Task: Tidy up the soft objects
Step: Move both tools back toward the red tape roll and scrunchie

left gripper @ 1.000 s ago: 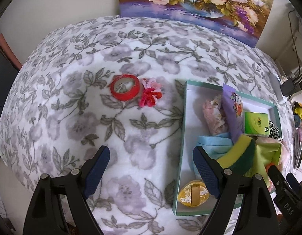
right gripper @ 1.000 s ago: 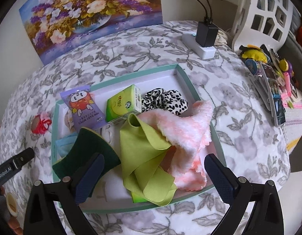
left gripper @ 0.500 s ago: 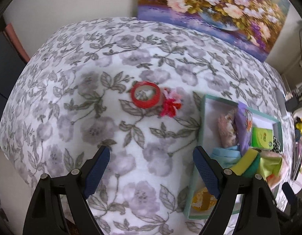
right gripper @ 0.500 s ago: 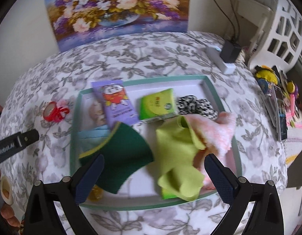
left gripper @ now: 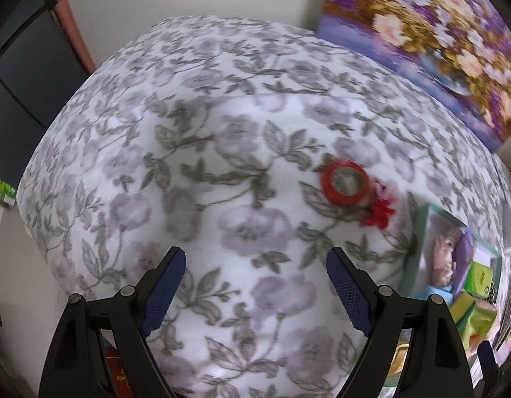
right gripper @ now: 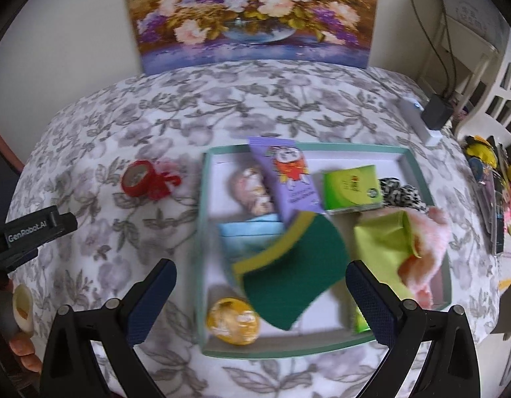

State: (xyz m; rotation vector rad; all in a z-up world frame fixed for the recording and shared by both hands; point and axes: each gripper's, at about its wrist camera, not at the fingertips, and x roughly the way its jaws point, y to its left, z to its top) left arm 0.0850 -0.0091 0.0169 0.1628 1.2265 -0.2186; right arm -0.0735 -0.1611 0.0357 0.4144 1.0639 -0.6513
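A teal-rimmed white tray point(right gripper: 202, 232) point(left gripper: 409, 265) lies on the floral cloth. It holds a green and yellow sponge point(right gripper: 298, 265), a light-green cloth point(right gripper: 383, 245), a pink fluffy cloth point(right gripper: 427, 258), a blue cloth point(right gripper: 249, 235), a leopard scrunchie point(right gripper: 401, 195), a purple packet point(right gripper: 288, 175), a green tissue pack point(right gripper: 351, 187) and a yellow round tin point(right gripper: 232, 321). Left of the tray sit a red tape roll point(left gripper: 345, 182) point(right gripper: 136, 179) and a red-pink hair tie point(left gripper: 381, 212) point(right gripper: 166, 179). My left gripper point(left gripper: 255, 285) hangs open over bare cloth. My right gripper point(right gripper: 258, 293) hangs open above the sponge, holding nothing.
A flower painting point(right gripper: 252, 16) leans on the back wall. A power strip with a black adapter point(right gripper: 427, 119) and small toys point(right gripper: 487, 165) lie at the table's right side. The table's left edge drops off beside a dark cabinet point(left gripper: 23, 76).
Both grippers have shifted left over the table. In the left view the tray slid to the right edge; in the right view it moved toward the centre. Both stay open and empty.
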